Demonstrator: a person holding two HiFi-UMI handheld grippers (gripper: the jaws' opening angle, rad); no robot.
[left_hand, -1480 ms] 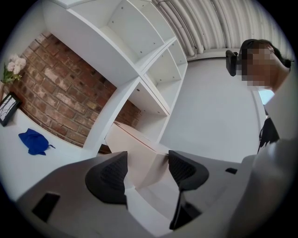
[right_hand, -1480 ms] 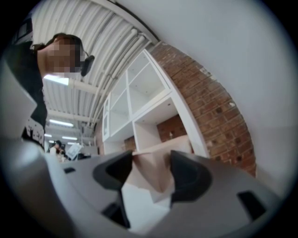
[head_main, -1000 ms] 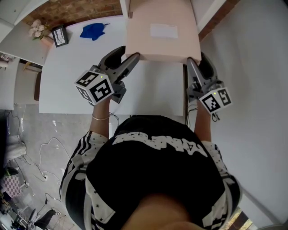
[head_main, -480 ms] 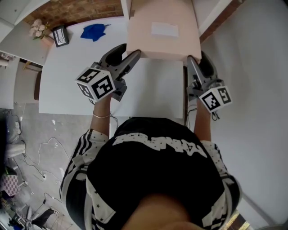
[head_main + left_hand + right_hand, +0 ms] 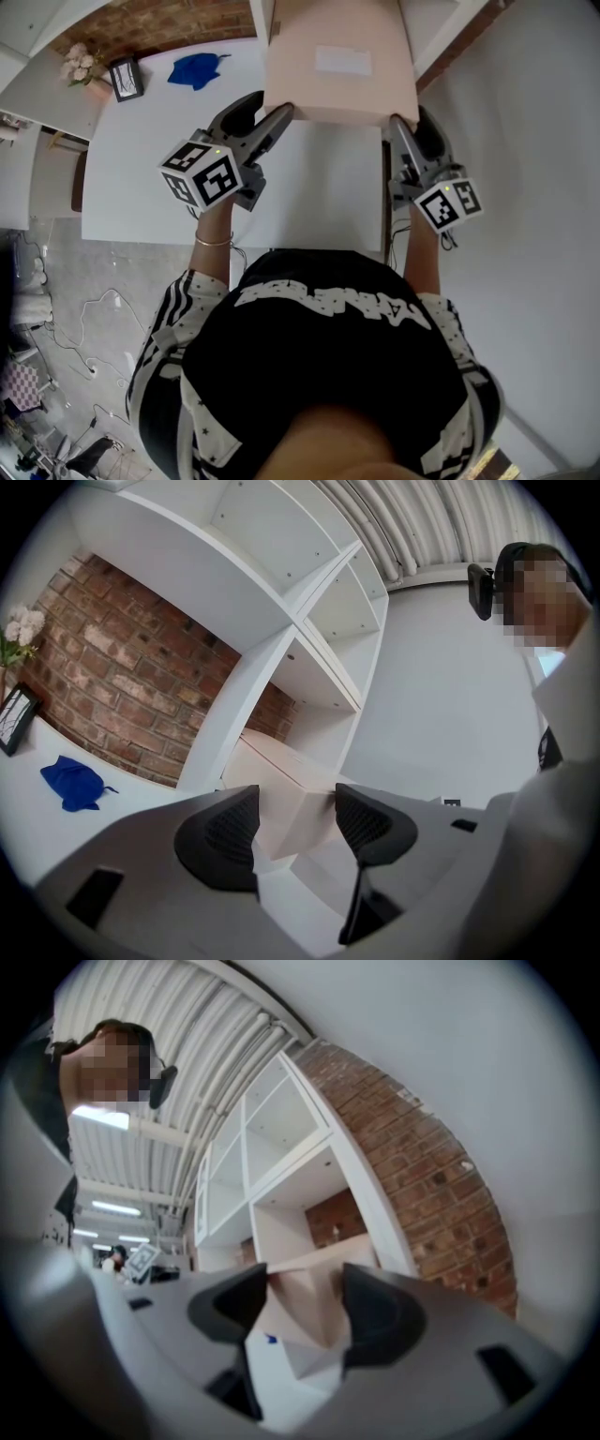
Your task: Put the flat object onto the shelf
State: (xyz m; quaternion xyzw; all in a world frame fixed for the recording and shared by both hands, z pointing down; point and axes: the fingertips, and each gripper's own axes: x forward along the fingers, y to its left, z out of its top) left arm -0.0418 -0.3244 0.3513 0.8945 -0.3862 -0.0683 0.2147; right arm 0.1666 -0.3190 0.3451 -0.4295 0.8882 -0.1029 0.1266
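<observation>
Holding a flat pink box [image 5: 339, 66] over the white tabletop [image 5: 319, 192], I am clamping my left gripper [image 5: 279, 117] and right gripper [image 5: 396, 129] on its near corners.

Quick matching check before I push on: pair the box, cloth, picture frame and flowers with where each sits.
1 box
2 cloth
3 picture frame
4 flowers

A leftmost, by the brick wall
B far left corner of the table
C on the table, right of the frame
D between left gripper and right gripper, at the shelf

Pairs: 1-D, 2-C, 3-B, 4-A
</observation>
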